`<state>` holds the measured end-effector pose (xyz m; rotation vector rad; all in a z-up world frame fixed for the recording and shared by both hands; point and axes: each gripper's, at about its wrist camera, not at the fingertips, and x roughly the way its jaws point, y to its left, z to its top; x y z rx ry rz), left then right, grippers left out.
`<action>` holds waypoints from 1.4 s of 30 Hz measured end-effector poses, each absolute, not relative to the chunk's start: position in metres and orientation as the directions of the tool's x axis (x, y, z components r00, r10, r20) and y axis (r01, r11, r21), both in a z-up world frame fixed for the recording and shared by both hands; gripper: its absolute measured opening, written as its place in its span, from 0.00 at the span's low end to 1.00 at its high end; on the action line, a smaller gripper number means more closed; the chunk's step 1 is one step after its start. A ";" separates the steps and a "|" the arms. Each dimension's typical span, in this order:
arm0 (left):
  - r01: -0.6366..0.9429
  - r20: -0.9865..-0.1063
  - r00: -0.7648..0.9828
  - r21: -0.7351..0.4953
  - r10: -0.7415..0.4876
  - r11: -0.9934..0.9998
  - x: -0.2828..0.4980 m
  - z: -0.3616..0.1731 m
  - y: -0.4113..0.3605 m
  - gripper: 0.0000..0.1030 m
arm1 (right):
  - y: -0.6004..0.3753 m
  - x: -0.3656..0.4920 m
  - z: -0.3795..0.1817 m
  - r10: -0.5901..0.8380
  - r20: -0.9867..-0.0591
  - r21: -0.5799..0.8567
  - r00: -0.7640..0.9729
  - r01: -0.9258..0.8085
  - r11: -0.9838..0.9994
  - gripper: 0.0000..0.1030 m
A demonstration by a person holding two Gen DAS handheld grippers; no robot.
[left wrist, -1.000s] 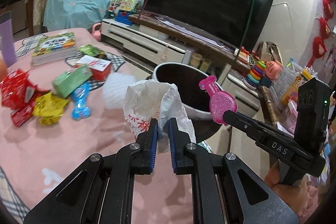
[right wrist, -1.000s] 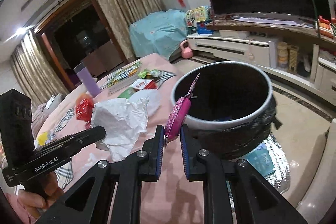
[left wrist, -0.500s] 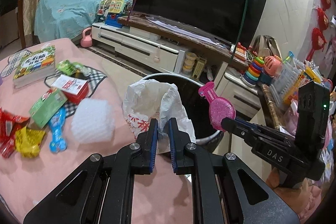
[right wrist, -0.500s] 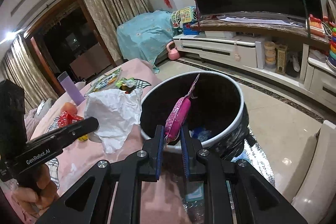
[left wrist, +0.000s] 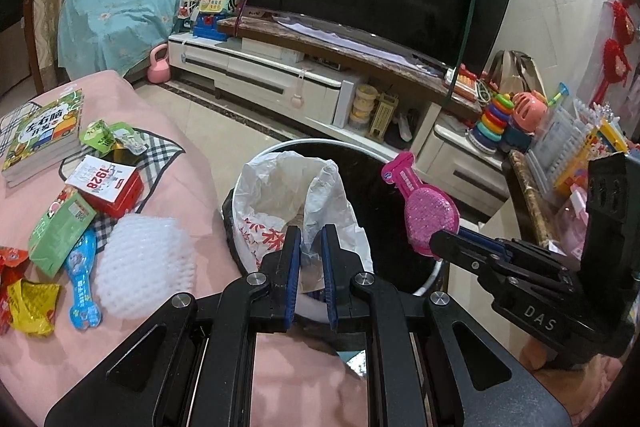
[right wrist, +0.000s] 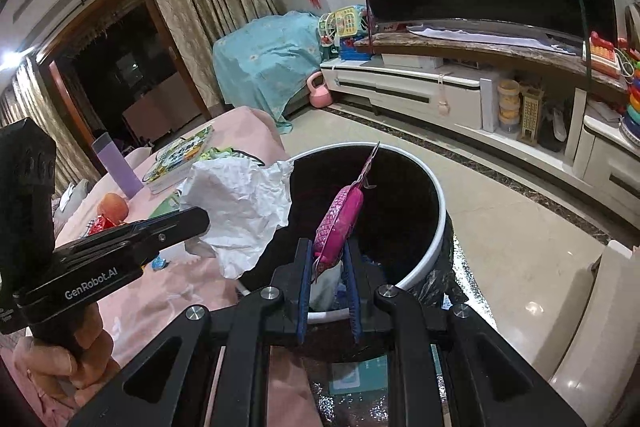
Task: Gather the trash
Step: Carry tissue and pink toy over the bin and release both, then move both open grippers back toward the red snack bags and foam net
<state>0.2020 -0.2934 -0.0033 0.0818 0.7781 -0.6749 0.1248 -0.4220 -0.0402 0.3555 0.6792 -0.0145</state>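
My left gripper [left wrist: 310, 259] is shut on a crumpled white plastic bag [left wrist: 292, 199] and holds it over the near rim of the round trash bin [left wrist: 436, 277], which has a white rim and dark inside. My right gripper [right wrist: 328, 267] is shut on a pink glittery package [right wrist: 340, 219] shaped like a brush and holds it over the bin's opening [right wrist: 436, 223]. The pink package [left wrist: 428, 215] also shows in the left wrist view, and the white bag [right wrist: 240, 203] shows in the right wrist view.
On the pink table [left wrist: 48, 347] lie a white foam net [left wrist: 144, 271], a blue package [left wrist: 82, 279], a green box [left wrist: 60, 231], a red box [left wrist: 108, 183], a yellow wrapper [left wrist: 32, 307] and books [left wrist: 44, 131]. A TV cabinet [left wrist: 280, 83] stands behind the bin.
Both grippers have moved from over the table toward the bin, carrying the white bag and the pink package; both now hang over the bin.
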 end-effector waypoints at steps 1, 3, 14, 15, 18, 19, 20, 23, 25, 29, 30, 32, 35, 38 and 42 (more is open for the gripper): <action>0.589 -0.676 0.512 -0.174 -0.531 0.789 0.204 -0.005 -0.294 0.10 | -0.423 0.126 -0.041 0.103 -0.619 0.317 0.778 0.128 0.940 0.15; 0.589 -0.684 0.503 -0.177 -0.529 0.788 0.207 -0.007 -0.297 0.10 | -0.423 0.129 -0.041 0.105 -0.625 0.314 0.773 0.126 0.941 0.15; 0.582 -0.708 0.489 -0.170 -0.510 0.795 0.214 -0.016 -0.301 0.33 | -0.433 0.140 -0.047 0.100 -0.647 0.319 0.756 0.150 0.936 0.19; 0.576 -0.707 0.490 -0.176 -0.510 0.798 0.215 -0.017 -0.299 0.48 | -0.433 0.140 -0.046 0.099 -0.648 0.320 0.755 0.153 0.935 0.21; 0.553 -0.695 0.500 -0.202 -0.516 0.808 0.213 -0.015 -0.287 0.55 | -0.435 0.138 -0.046 0.100 -0.646 0.329 0.757 0.158 0.931 0.33; 0.548 -0.693 0.504 -0.205 -0.516 0.811 0.211 -0.014 -0.283 0.55 | -0.434 0.136 -0.045 0.099 -0.644 0.332 0.759 0.160 0.930 0.38; 0.543 -0.689 0.510 -0.207 -0.515 0.814 0.209 -0.013 -0.278 0.55 | -0.433 0.135 -0.045 0.098 -0.642 0.333 0.760 0.161 0.929 0.39; 0.522 -0.666 0.548 -0.200 -0.506 0.829 0.196 -0.009 -0.258 0.62 | -0.427 0.130 -0.042 0.114 -0.630 0.348 0.768 0.148 0.926 0.49; 0.504 -0.652 0.572 -0.199 -0.498 0.840 0.188 -0.007 -0.244 0.65 | -0.420 0.125 -0.040 0.122 -0.611 0.360 0.782 0.138 0.923 0.67; 0.474 -0.639 0.595 -0.211 -0.487 0.855 0.176 -0.007 -0.217 0.65 | -0.399 0.117 -0.036 0.137 -0.582 0.369 0.801 0.110 0.923 0.82; 0.462 -0.637 0.602 -0.213 -0.481 0.861 0.171 -0.007 -0.207 0.66 | -0.394 0.116 -0.035 0.139 -0.580 0.368 0.803 0.105 0.924 0.86; 0.444 -0.636 0.613 -0.213 -0.469 0.870 0.166 -0.009 -0.194 0.66 | -0.381 0.112 -0.034 0.151 -0.571 0.369 0.807 0.088 0.925 0.88; 0.410 -0.639 0.627 -0.216 -0.446 0.886 0.158 -0.014 -0.170 0.66 | -0.367 0.108 -0.032 0.168 -0.559 0.377 0.812 0.068 0.924 0.89; 0.374 -0.645 0.636 -0.224 -0.424 0.900 0.153 -0.019 -0.145 0.66 | -0.350 0.103 -0.033 0.179 -0.547 0.381 0.818 0.053 0.923 0.91; 0.322 -0.649 0.649 -0.239 -0.397 0.916 0.148 -0.025 -0.111 0.66 | -0.330 0.103 -0.035 0.201 -0.550 0.390 0.811 0.037 0.920 0.96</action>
